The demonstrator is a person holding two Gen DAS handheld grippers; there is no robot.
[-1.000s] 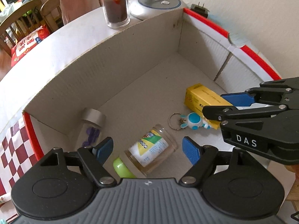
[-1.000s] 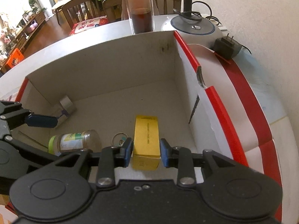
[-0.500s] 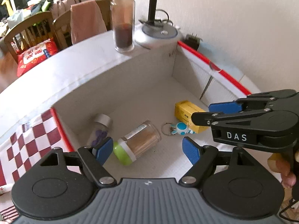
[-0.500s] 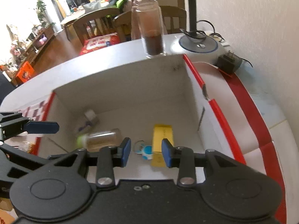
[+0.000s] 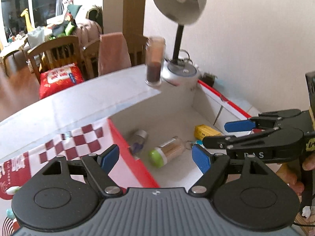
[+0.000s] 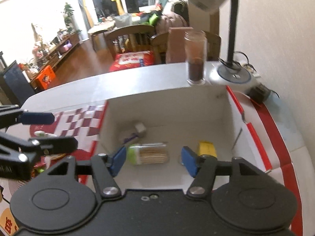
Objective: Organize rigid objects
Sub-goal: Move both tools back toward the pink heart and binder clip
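Between picks above the white cardboard box (image 6: pixel 173 106): left gripper (image 5: pixel 155 156) wide apart and empty, right gripper (image 6: pixel 153 160) opening, nothing between pads. Next, probably: seek another loose item outside the box.

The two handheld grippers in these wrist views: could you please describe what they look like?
Both are black plastic, with linkage arms on silver pivot screws and two round housings behind. The left gripper has a ribbed grey body; the right gripper has a plain black body. Each finger carries a blue textured pad. White lettering marks the right gripper's side.
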